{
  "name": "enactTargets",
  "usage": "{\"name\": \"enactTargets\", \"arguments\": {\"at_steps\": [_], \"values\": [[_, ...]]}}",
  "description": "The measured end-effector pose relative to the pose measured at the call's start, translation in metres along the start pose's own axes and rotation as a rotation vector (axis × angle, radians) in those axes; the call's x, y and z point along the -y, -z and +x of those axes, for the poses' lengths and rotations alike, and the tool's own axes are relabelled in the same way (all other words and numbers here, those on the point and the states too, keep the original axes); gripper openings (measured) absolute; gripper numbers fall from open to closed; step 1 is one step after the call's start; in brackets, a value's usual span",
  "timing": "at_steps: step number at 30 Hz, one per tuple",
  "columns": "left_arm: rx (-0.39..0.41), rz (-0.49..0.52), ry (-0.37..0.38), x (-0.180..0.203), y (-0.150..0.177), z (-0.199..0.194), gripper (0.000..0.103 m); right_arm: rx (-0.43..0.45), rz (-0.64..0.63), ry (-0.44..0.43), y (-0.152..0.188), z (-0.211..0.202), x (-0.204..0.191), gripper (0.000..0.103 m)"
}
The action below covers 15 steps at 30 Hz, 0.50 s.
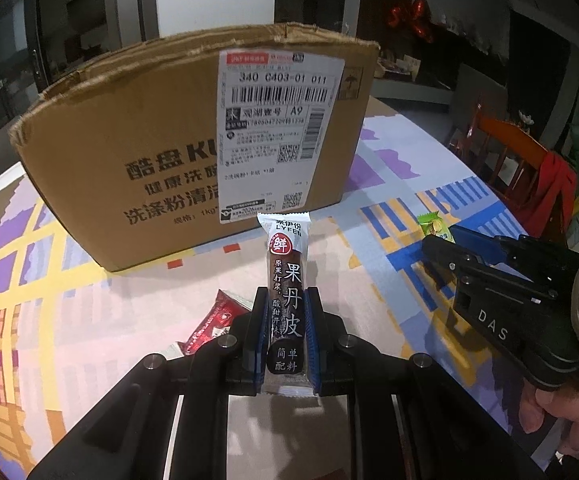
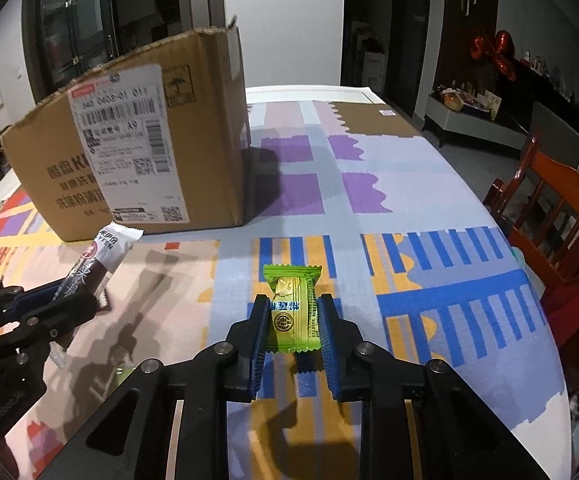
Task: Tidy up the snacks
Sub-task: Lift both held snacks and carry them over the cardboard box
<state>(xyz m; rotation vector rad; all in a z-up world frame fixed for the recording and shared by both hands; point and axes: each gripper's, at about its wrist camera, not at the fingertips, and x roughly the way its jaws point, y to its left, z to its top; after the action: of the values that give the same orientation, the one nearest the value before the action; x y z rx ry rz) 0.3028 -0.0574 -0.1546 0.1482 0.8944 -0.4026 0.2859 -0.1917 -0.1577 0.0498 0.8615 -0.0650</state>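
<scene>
Your table [image 2: 429, 184] is covered by a cloth patterned in purple, blue, yellow and grey blocks, and it carries everything else here. At its far left stands the cardboard box [image 1: 161, 152], upright, with a white shipping label [image 1: 267, 132] stuck on the side facing you and its top edge torn and ragged; what is inside cannot be seen from either camera. Past the right edge of the table you have a wooden chair [image 2: 561, 216] with something red draped on it.

Your left gripper [image 1: 285, 320] is clamped on 1 long dark snack bar [image 1: 287, 292], both blue pads pressed against its sides. The bar points forward along the fingers, its white crimped end reaching just short of the box's lower front edge. In the right wrist view the same bar is raised above the cloth.

Your right gripper [image 2: 294, 316] is closed on 1 small green snack packet [image 2: 294, 308], the pads squeezing its 2 long sides, and the packet's shadow falls on the cloth beneath it. It is well to the right of the box.

1 red snack wrapper [image 1: 213, 324] lies flat on the cloth just left of your left gripper's fingers, partly hidden by them.
</scene>
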Motion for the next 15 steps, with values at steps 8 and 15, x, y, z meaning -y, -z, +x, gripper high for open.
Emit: {"name": "enactTargets", "arguments": {"at_steps": [8,15], "values": [[0.030,-0.023,-0.012,-0.002,-0.002,-0.023,0.018,0.030,-0.017,-0.029,-0.005,-0.026,-0.010,0.026],[0.054,-0.046,-0.031,-0.006,-0.002,-0.041,0.018,0.063,-0.042,-0.047,-0.011,-0.046,-0.019,0.026]]}}
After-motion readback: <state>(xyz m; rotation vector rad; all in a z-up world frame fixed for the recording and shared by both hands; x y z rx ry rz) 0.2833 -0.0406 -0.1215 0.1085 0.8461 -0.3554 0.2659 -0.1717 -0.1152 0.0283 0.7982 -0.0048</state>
